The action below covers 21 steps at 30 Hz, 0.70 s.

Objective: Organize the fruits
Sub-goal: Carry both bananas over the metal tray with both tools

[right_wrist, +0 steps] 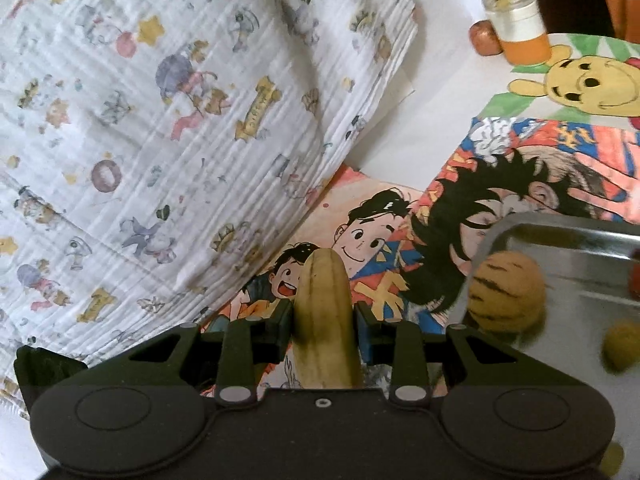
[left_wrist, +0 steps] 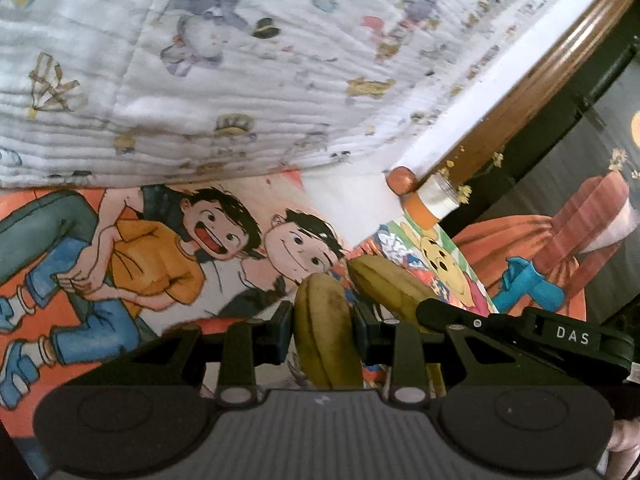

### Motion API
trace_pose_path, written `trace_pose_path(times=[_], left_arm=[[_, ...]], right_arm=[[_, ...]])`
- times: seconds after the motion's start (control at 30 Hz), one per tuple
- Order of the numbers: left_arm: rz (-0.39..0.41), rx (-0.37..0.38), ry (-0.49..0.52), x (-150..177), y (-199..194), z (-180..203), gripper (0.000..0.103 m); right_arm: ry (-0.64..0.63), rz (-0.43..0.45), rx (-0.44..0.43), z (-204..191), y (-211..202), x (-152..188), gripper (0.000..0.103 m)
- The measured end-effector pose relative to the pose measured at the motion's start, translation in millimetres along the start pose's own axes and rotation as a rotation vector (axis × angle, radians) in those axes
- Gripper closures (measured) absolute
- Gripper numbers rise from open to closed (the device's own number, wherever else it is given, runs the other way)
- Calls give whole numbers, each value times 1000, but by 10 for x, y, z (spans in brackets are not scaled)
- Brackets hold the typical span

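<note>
Bananas fill both of my grips: my left gripper (left_wrist: 322, 322) is closed around a yellow-green banana (left_wrist: 326, 332) with dark freckles, its fingers pressing both sides, and my right gripper (right_wrist: 322, 322) is clamped the same way on a second banana (right_wrist: 324, 320) whose blunt end pokes up past the fingertips. In the left view that second banana (left_wrist: 386, 286) lies just to the right of the first, with the black body of my right gripper (left_wrist: 520, 332) beside it. Both hang over a surface covered with bright cartoon drawings (left_wrist: 160, 264). A white printed cloth (right_wrist: 140, 140) lies crumpled across the far side. To my right sits a shiny metal tray (right_wrist: 580, 236) with a round orange striped fruit (right_wrist: 506, 292) at its near rim and a small yellow fruit (right_wrist: 622, 346), blurred, further in. Beyond, a little jar (right_wrist: 520, 32) stands next to a small brown fruit (right_wrist: 484, 38).
</note>
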<state>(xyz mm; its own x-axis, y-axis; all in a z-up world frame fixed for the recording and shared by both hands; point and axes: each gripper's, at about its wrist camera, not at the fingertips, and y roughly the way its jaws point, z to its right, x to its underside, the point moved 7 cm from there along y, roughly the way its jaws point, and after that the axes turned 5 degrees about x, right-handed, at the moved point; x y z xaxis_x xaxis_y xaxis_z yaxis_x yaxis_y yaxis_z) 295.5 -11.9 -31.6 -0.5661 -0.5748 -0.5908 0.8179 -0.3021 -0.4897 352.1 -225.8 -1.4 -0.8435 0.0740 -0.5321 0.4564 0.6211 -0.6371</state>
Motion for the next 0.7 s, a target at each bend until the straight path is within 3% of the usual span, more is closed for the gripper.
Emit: trace_pose_path(times=[0.37,0.7], left_arm=[[-15,41,49,278,-180,318,68],[-55,96,107,592,-218,623,68]], right_arm=[[53,86,2,179,-607,271,68],[139,179,64,545,-1100,596,68]])
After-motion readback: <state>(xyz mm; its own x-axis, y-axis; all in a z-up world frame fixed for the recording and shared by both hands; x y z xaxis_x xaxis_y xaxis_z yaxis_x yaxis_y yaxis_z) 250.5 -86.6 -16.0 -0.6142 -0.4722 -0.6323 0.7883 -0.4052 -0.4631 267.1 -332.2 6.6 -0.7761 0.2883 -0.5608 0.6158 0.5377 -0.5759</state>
